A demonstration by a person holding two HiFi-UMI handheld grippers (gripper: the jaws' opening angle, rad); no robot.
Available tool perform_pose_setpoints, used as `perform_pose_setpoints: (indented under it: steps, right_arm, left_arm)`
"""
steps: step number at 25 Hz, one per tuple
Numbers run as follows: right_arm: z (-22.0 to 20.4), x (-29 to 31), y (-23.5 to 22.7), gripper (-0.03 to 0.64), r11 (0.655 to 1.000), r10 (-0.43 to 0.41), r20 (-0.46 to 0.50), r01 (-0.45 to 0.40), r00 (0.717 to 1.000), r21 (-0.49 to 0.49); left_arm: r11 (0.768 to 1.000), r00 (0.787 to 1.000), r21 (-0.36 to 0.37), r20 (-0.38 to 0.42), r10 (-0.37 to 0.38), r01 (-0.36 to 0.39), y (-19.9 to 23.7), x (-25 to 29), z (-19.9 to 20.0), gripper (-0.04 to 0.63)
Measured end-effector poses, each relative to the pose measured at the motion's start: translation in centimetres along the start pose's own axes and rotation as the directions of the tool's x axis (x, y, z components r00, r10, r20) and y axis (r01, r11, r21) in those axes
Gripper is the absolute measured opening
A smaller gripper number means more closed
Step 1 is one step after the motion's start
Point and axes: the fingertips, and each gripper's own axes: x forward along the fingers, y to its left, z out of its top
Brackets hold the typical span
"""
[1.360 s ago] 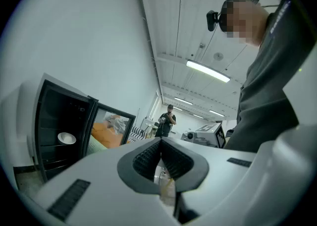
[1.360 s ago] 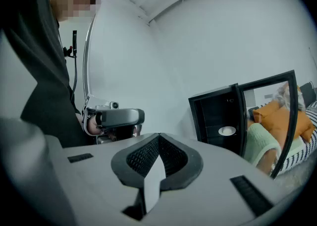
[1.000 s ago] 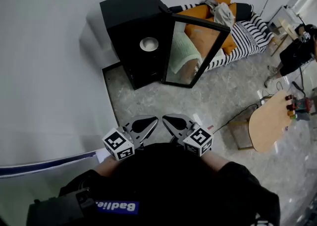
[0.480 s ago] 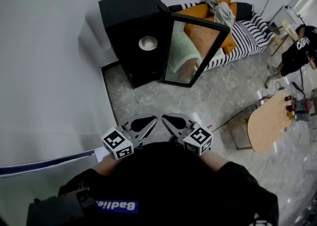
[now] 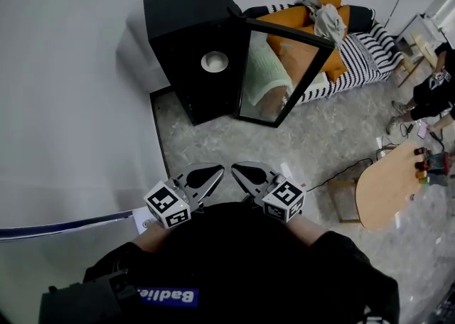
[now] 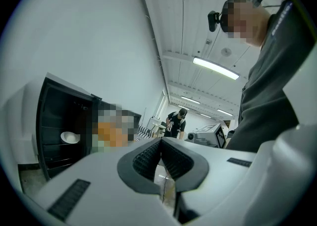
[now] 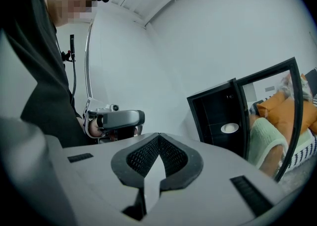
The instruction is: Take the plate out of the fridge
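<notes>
In the upper middle of the head view, the plate (image 5: 214, 62) lies flat on a shelf in the open black fridge (image 5: 186, 20) — round, face up — well above the left gripper (image 5: 217, 172) and right gripper (image 5: 239, 171), both closed and empty.

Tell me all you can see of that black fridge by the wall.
The fridge is a small, boxy black cabinet standing upright on the speckled floor, backed close to the white wall. Its black-framed, glossy door is swung wide open at the right in the head view, showing orange and green shapes. Inside are dark shelves, and a white plate sits on one.
</notes>
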Motion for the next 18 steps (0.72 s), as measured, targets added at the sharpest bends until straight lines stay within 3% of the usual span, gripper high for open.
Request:
perform_pose_setpoints:
  steps: [10,18]
  right_arm:
    - [-0.8,-1.9,-3.0,0.009,0.998,0.061,-0.028,-0.06,0.998,0.031]
    - [-0.5,1.1,-6.0,0.009,0.999,0.032,-0.075,-0.032,0.997,0.011]
  left_arm:
    - [0.996,0.996,-0.024,0.016,0.086,-0.085,0.1,3.1,-0.6,0.009]
    - [0.997,0.997,-0.047,0.027,0.065,-0.064,4.8,4.2,0.1,0.009]
